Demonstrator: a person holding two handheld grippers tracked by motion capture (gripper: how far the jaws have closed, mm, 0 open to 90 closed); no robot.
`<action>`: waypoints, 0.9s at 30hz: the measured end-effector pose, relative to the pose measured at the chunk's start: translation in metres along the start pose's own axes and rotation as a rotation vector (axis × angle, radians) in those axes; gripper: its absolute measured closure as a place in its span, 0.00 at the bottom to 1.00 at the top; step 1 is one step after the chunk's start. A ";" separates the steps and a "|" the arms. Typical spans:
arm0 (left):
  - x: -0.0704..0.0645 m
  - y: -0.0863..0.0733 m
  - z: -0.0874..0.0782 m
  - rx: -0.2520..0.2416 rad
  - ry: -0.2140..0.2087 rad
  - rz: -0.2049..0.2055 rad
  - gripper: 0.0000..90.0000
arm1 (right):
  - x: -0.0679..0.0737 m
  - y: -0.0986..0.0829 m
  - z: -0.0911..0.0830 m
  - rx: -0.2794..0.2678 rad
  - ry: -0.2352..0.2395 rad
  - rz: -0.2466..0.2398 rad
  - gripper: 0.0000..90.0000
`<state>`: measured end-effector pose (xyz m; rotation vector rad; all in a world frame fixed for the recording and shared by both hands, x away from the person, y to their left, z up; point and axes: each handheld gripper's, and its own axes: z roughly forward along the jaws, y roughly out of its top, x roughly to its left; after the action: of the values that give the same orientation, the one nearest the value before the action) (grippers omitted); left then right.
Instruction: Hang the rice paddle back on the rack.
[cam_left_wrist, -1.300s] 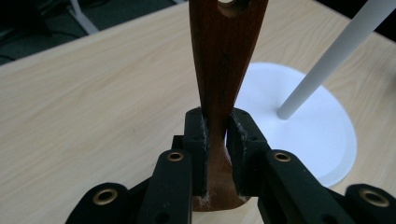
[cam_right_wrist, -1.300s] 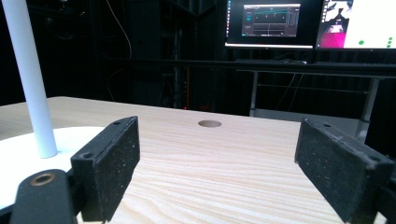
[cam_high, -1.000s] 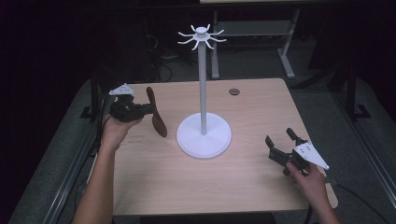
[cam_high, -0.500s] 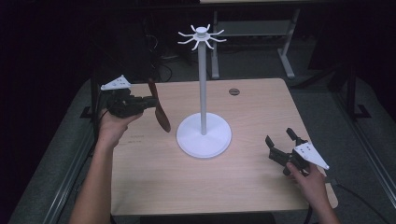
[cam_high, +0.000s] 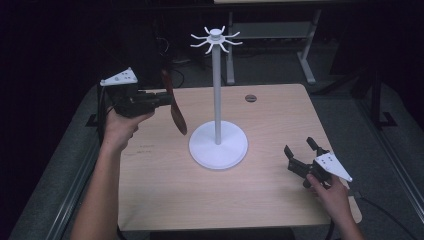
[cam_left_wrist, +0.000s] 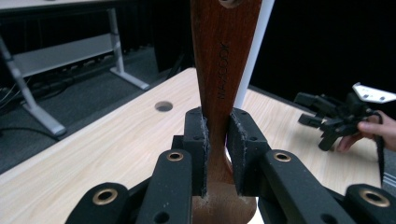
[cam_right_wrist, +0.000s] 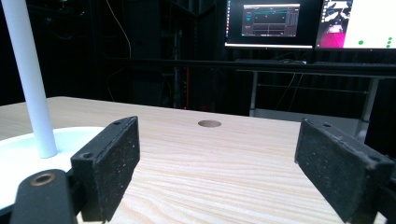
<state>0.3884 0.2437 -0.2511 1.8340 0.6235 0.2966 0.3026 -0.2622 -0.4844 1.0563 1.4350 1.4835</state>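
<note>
Two claws | left claw (cam_left_wrist: 217, 140) pinches wooden spoon (cam_left_wrist: 223, 70), lettering legible | right claw (cam_right_wrist: 233, 163) spread

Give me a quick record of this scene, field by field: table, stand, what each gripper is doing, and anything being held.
table: light wood top with a round hole near the far edge
stand: white stand, round base on the table, pole upright, hooks spread at the top
held thing: dark wooden spoon, lifted off the table, left of the pole
left gripper: shut on the wooden spoon's handle, raised at the table's left side
right gripper: open, holding nothing, low at the table's right side
</note>
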 end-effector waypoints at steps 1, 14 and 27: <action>-0.001 0.002 0.000 0.000 -0.005 0.005 0.87 | 0.000 0.000 0.000 0.000 0.000 0.000 0.15; -0.019 0.034 0.004 -0.034 -0.057 0.082 0.87 | 0.000 0.000 0.000 -0.001 0.000 0.000 0.15; -0.029 0.065 0.014 -0.030 -0.067 0.136 0.87 | 0.000 0.000 0.000 -0.001 0.000 0.000 0.15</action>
<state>0.3887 0.2013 -0.1924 1.8533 0.4465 0.3316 0.3026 -0.2622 -0.4844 1.0557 1.4344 1.4842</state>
